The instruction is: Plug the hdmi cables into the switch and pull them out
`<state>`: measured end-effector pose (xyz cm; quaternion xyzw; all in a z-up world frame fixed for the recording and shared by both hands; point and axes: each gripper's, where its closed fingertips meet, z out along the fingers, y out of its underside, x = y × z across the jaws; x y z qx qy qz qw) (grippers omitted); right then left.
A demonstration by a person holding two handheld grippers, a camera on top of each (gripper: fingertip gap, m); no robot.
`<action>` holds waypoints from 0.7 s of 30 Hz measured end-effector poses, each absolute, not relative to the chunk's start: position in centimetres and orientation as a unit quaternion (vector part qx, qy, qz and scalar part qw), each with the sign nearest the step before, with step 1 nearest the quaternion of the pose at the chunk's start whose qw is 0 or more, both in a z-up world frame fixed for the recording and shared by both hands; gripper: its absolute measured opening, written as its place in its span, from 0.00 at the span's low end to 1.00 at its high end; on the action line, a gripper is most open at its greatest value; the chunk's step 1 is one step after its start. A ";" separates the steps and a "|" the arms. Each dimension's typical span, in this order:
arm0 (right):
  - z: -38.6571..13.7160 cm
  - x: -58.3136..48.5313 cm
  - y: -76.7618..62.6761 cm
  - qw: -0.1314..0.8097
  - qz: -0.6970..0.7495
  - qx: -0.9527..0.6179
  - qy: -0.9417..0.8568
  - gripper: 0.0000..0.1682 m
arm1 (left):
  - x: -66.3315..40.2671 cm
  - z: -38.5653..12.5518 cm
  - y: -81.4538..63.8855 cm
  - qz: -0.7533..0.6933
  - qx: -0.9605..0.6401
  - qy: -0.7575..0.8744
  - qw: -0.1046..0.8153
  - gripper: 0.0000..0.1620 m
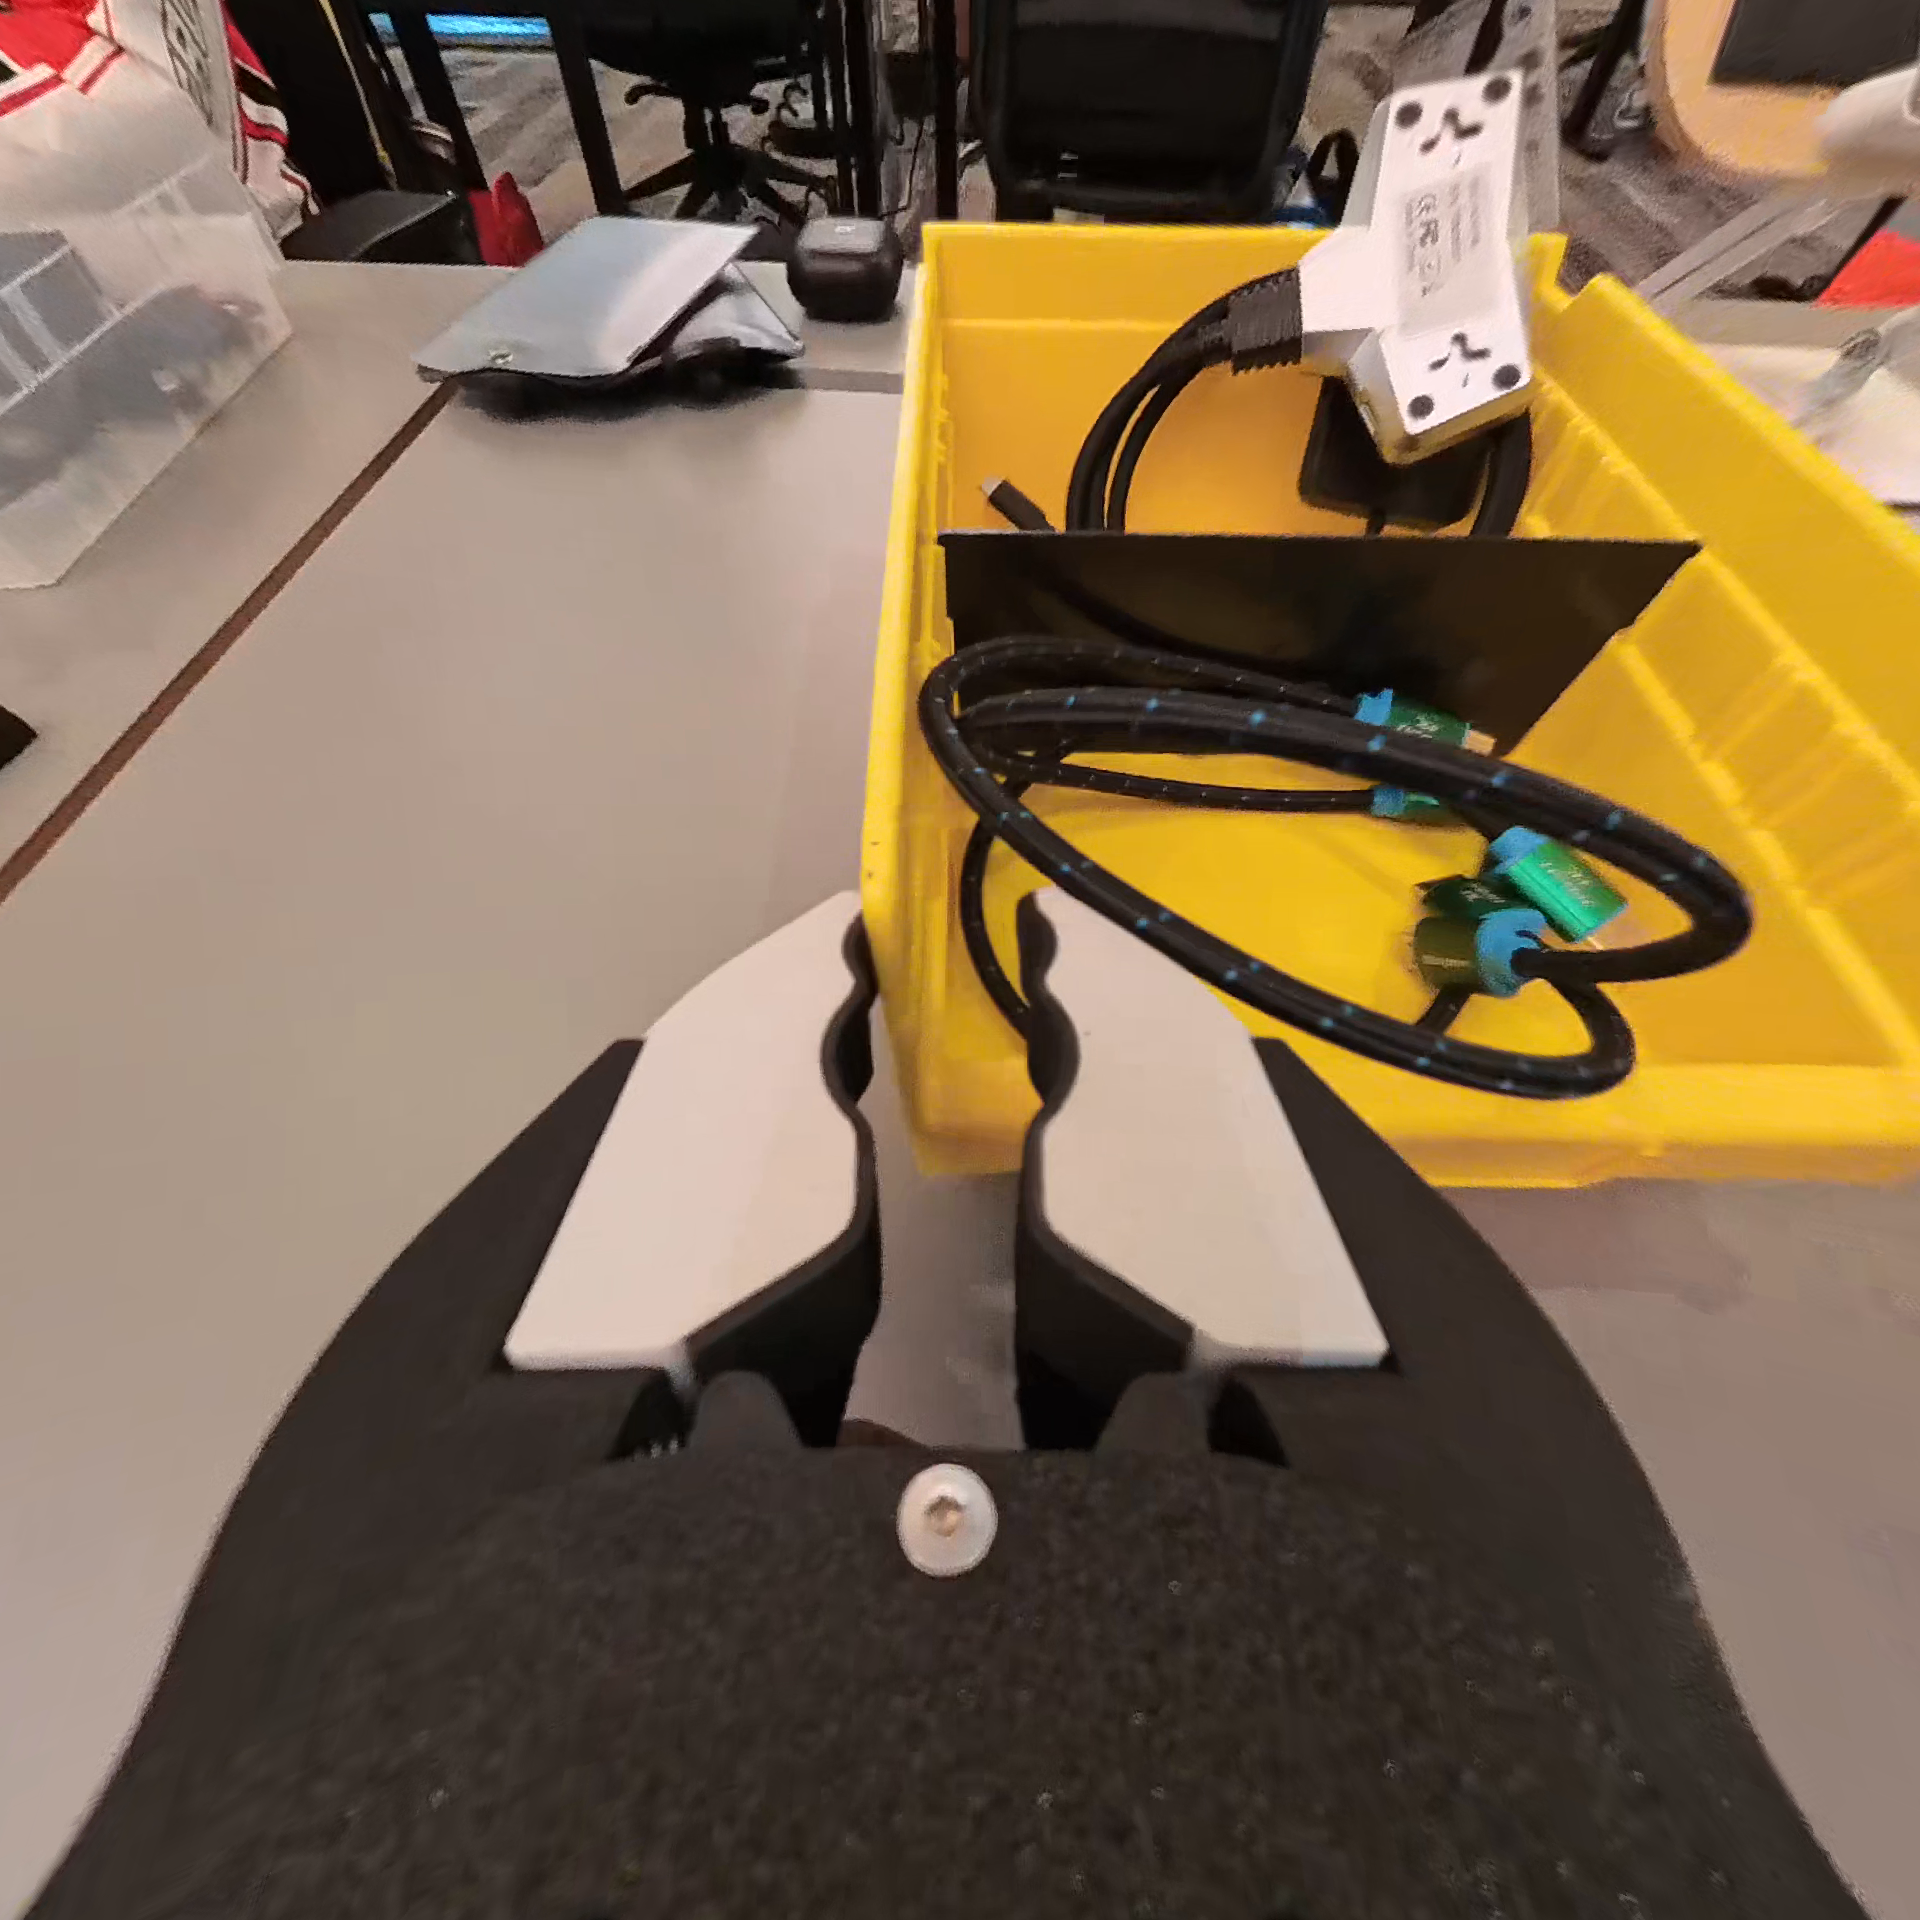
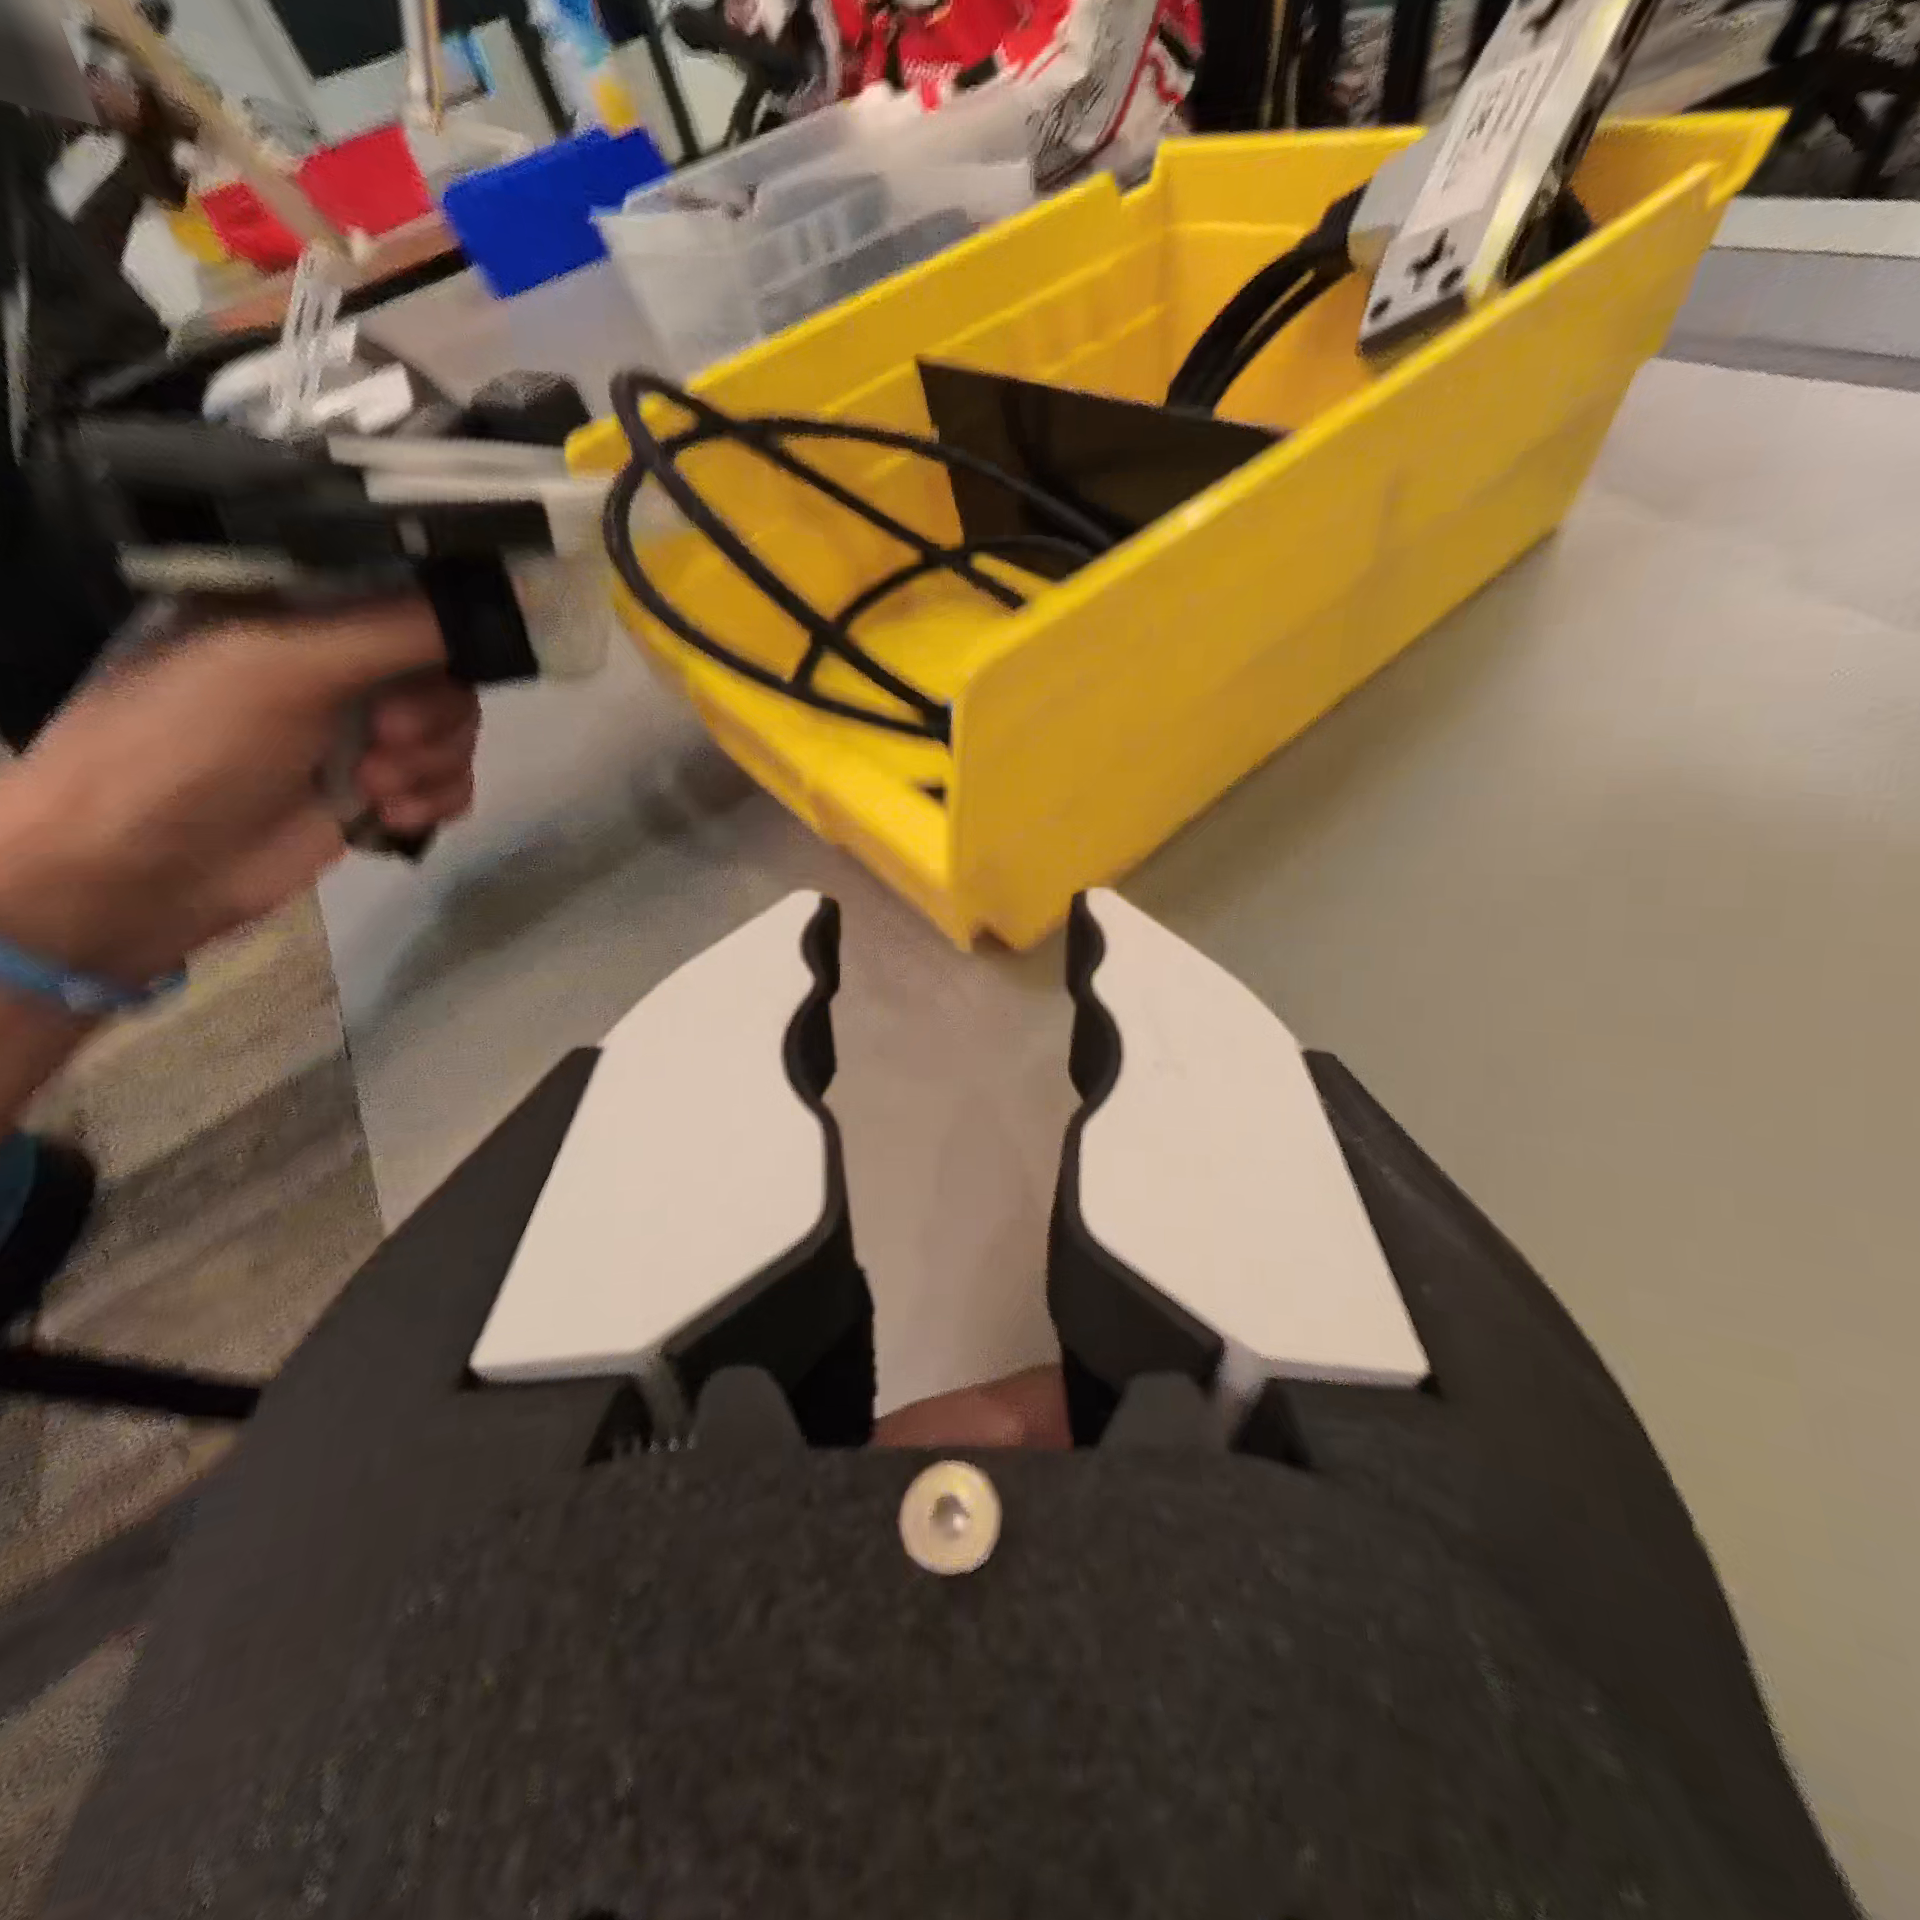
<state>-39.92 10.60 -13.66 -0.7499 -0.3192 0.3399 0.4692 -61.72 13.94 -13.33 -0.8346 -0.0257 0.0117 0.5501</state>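
A yellow bin (image 1: 1226, 1143) stands on the grey table, split by a black divider (image 1: 1299, 603). Its near compartment holds coiled black braided HDMI cables (image 1: 1226, 935) with green plugs (image 1: 1558, 883). The white switch (image 1: 1444, 249) leans in the far compartment with black cables (image 1: 1143, 416) joined to it. My left gripper (image 1: 945, 925) is open and empty, over the bin's near left corner. My right gripper (image 2: 951, 914) is open and empty, just short of a bin corner (image 2: 997, 914). The right wrist view also shows cable loops (image 2: 779, 540), the switch (image 2: 1475, 177) and the hand-held left gripper (image 2: 551, 561).
A clear plastic box (image 1: 104, 364), a grey pouch (image 1: 613, 301) and a small black device (image 1: 842, 265) lie on the table left of and behind the bin. Blue (image 2: 540, 208) and red (image 2: 364, 177) bins stand beyond. The table edge (image 2: 343, 1039) runs at the left. Across from one pair of fingers to the other is roughly 20 cm.
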 end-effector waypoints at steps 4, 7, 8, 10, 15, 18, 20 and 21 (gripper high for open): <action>-15.2 -30.1 9.5 0.485 0.276 -0.761 -0.332 0.25 | -62.5 -13.0 11.6 0.022 -0.833 -0.053 0.550 0.16; -14.0 -20.9 9.4 0.533 0.253 -0.762 -0.268 0.24 | -62.6 -12.9 9.4 0.025 -0.832 -0.098 0.545 0.16; -13.6 -17.8 9.4 0.543 0.247 -0.767 -0.237 0.24 | -62.1 -13.0 8.7 0.015 -0.832 -0.113 0.543 0.16; -12.2 -12.0 9.7 0.563 0.241 -0.770 -0.178 0.24 | -60.6 -13.3 7.3 0.002 -0.835 -0.128 0.535 0.16; -9.5 1.1 11.0 0.640 0.173 -0.748 -0.039 0.22 | -52.7 -13.5 5.9 -0.080 -0.837 -0.079 0.536 0.16; -9.8 5.2 11.3 0.655 0.145 -0.742 0.003 0.20 | -45.3 -13.1 5.7 -0.230 -0.818 -0.048 0.525 0.16; -10.5 5.8 11.7 0.641 0.129 -0.757 -0.008 0.19 | -43.9 -13.3 6.5 -0.215 -0.821 -0.027 0.528 0.17; -10.9 6.1 11.9 0.631 0.114 -0.767 -0.017 0.19 | -43.4 -13.3 7.0 -0.201 -0.825 0.000 0.528 0.18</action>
